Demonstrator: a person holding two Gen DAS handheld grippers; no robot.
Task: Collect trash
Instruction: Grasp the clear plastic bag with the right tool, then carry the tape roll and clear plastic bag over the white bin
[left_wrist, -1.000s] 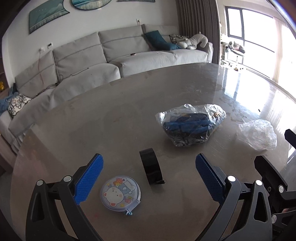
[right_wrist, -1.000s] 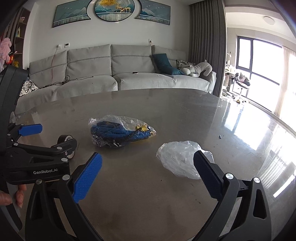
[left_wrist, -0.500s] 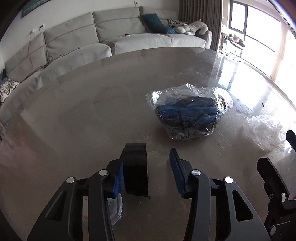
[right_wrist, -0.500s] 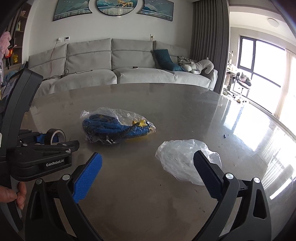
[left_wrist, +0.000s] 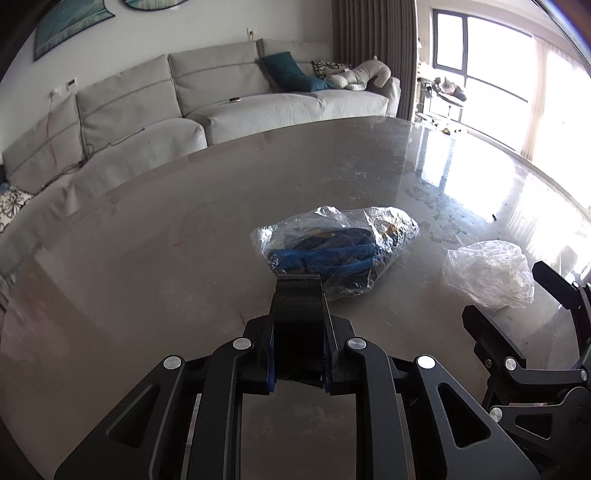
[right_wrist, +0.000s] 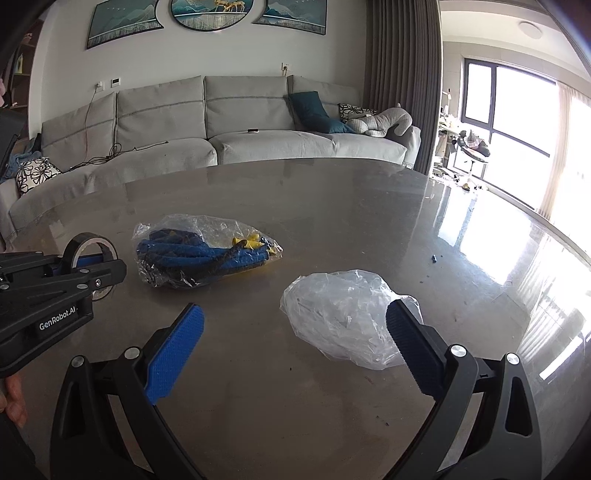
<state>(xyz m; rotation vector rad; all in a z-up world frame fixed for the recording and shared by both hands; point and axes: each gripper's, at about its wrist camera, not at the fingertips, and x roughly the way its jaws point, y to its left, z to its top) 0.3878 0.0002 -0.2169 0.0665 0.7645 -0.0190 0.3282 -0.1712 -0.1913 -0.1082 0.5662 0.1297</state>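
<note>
Holding: left gripper (left_wrist: 299, 354) has its jaws clamped flat on the sides of the black tape roll (left_wrist: 298, 317); right wrist view shows the roll (right_wrist: 90, 254) standing on edge between the pads, seemingly just clear of the table (right_wrist: 332, 192), contact can't be confirmed.
Right side: right gripper (right_wrist: 295, 350) is spread wide, holding nothing, hovering low just short of the crumpled clear bag (right_wrist: 343, 314); its right pad (right_wrist: 410, 343) overlaps the bag's near edge in view, touching or not I can't tell.
Other item: clear bag with blue contents (right_wrist: 207, 254) lies on the table between roll and crumpled bag, apart from both.
Step (judgement): carrying the roll off as trash.
Do it well: keep squeeze constant, since the roll is rigid but slick and pads grip only its flat faces; lift straight up before translating.
Clearance: left and right grippers sit close; move the left one away first.
Next for right: centre the crumpled bag between the pads, push deeper, then close fully. Thin film compresses a lot.
Destination: no bin visible in either view.
</note>
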